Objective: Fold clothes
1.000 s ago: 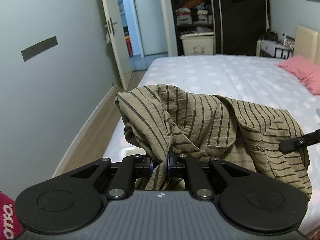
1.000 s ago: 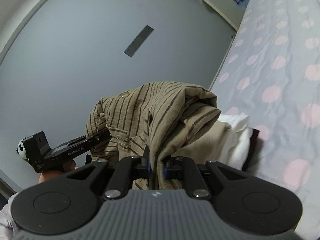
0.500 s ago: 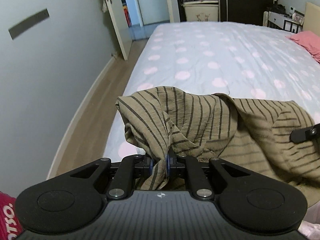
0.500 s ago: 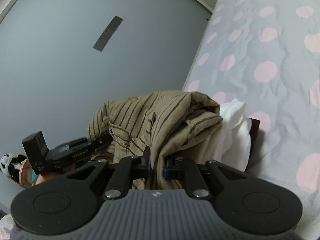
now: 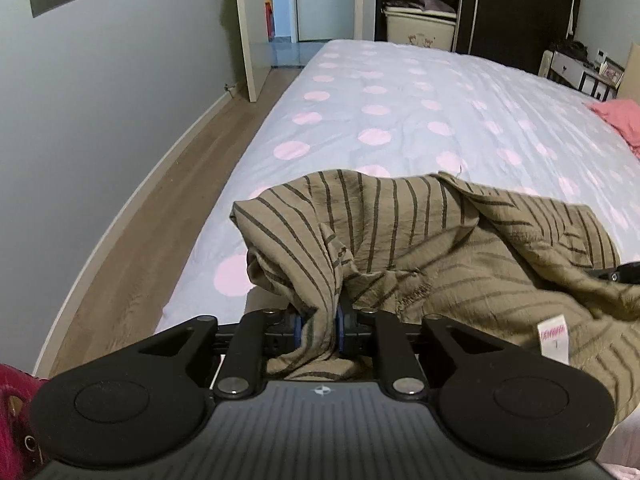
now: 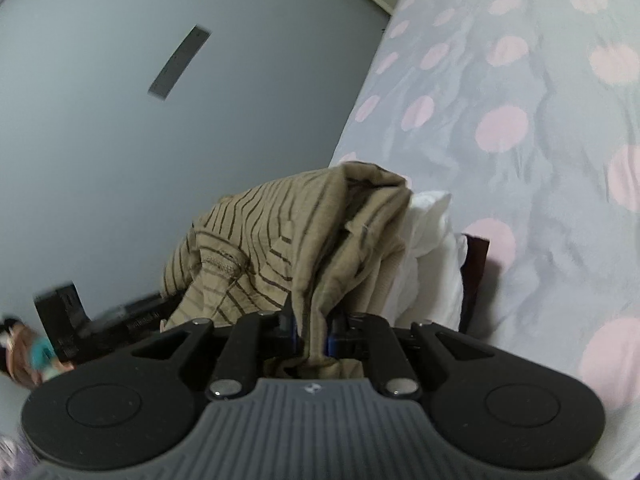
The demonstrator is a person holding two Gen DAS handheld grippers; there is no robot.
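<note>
An olive-tan shirt with dark stripes (image 5: 420,232) hangs bunched between both grippers, low over the near edge of the bed. My left gripper (image 5: 318,322) is shut on a fold of it. A white size label (image 5: 554,338) shows on the inside of the cloth to the right. In the right wrist view the same striped shirt (image 6: 288,240) drapes forward, and my right gripper (image 6: 310,334) is shut on a gathered fold. The right gripper's tip (image 5: 624,270) peeks past the cloth at the left view's right edge. The left gripper's body (image 6: 92,320) shows blurred at the lower left.
The bed (image 5: 400,112) has a pale cover with pink dots. A white garment (image 6: 432,248) and a dark item (image 6: 476,256) lie under the shirt. A pink pillow (image 5: 616,116) sits far right. Grey wall (image 5: 100,100) and wood floor (image 5: 160,216) run left; a wardrobe (image 5: 516,4) stands beyond.
Both grippers have tipped downward and lowered the shirt toward the bed. The cloth has spread flatter, and its white label has come into sight.
</note>
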